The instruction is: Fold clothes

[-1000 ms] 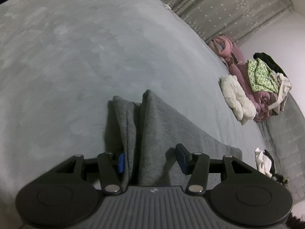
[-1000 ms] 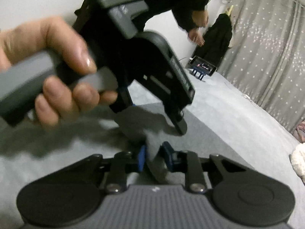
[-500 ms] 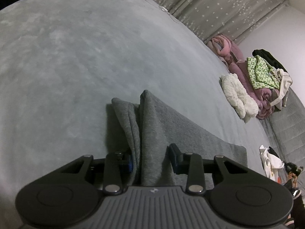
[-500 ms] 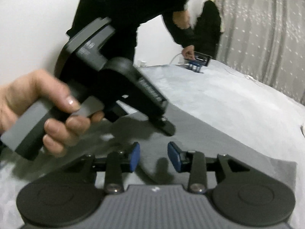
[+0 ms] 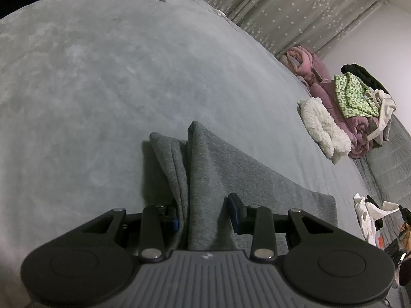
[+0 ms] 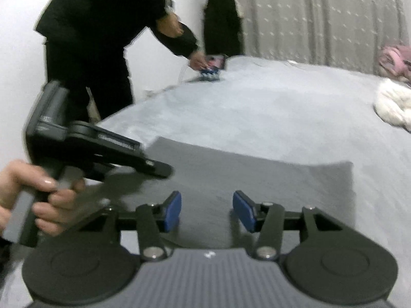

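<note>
Grey garment (image 5: 231, 177) is lying on the bed (image 5: 102, 77), folded into a flat rectangle. Left gripper (image 5: 205, 215) is sitting open astride a bunched edge; right gripper (image 6: 206, 210) is hovering open, empty. Fold looking mostly done; clothes pile (image 5: 354, 107) probably waiting.

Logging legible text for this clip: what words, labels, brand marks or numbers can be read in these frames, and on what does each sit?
No text can be read.
Left gripper body, right wrist view: pale printed lines along its side, too blurred to read.
Each gripper's ribbed housing: a small pale emblem, a mark and not letters.
Phone on its blue stand: lit screen, content too small and blurred.
Curtain: star pattern only.
</note>
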